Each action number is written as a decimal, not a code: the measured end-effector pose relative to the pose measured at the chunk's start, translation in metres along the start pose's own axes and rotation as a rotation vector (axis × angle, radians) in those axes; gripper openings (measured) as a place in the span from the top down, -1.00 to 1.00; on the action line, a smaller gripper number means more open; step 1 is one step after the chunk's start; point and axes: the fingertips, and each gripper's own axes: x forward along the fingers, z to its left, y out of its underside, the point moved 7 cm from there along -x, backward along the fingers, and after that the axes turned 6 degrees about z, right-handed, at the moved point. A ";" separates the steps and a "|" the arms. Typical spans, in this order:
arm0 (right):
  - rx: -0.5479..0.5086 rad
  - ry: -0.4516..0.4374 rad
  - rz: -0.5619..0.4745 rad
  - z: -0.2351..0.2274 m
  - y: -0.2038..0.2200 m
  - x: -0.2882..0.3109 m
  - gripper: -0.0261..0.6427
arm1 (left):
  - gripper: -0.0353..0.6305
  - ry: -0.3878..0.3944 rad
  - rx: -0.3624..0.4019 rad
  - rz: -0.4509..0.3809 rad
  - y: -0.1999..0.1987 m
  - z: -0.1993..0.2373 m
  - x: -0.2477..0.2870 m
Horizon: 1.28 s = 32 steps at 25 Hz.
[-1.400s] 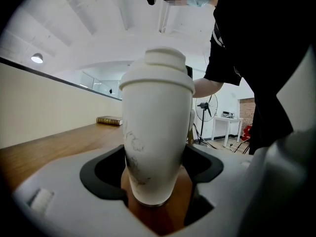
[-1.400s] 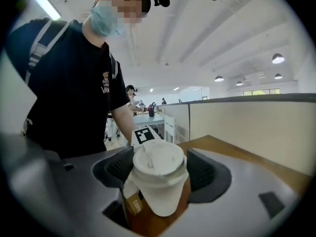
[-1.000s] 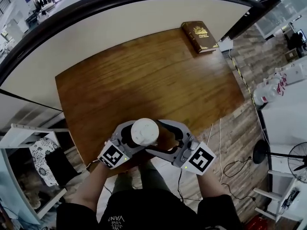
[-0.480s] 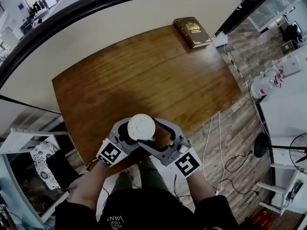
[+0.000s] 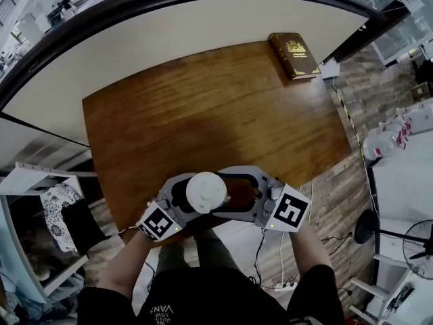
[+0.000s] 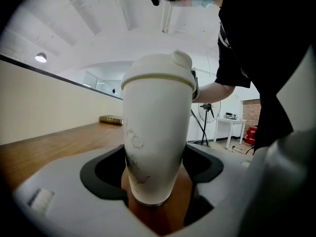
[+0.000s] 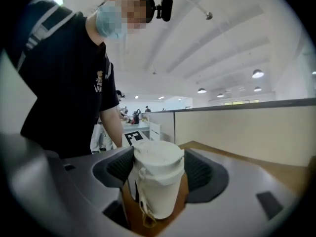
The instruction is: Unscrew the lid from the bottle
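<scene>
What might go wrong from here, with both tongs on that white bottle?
1. The bottle sits close to the table's near edge; a slip might send it to the floor.
2. The left tongs grip it low on the body while the right tongs clamp the lid up top, so a twist might tilt the tall bottle, or turn it whole instead of loosening the lid.

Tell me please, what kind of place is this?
Probably an open-plan office or lab: a wooden table stands beside a cream partition, more desks sit beyond under ceiling lights, and a pedestal fan stands on the plank floor.
</scene>
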 end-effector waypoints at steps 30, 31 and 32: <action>0.463 0.878 -0.303 0.060 -0.018 0.009 -0.03 | -0.17 -0.018 -0.012 0.013 0.005 0.002 -0.003; 0.460 0.900 -0.298 0.062 -0.020 0.013 -0.04 | -0.17 -0.020 -0.012 0.018 0.004 0.002 -0.003; 0.451 0.915 -0.287 0.063 -0.022 0.017 -0.05 | -0.17 -0.021 -0.012 0.023 0.003 0.003 -0.002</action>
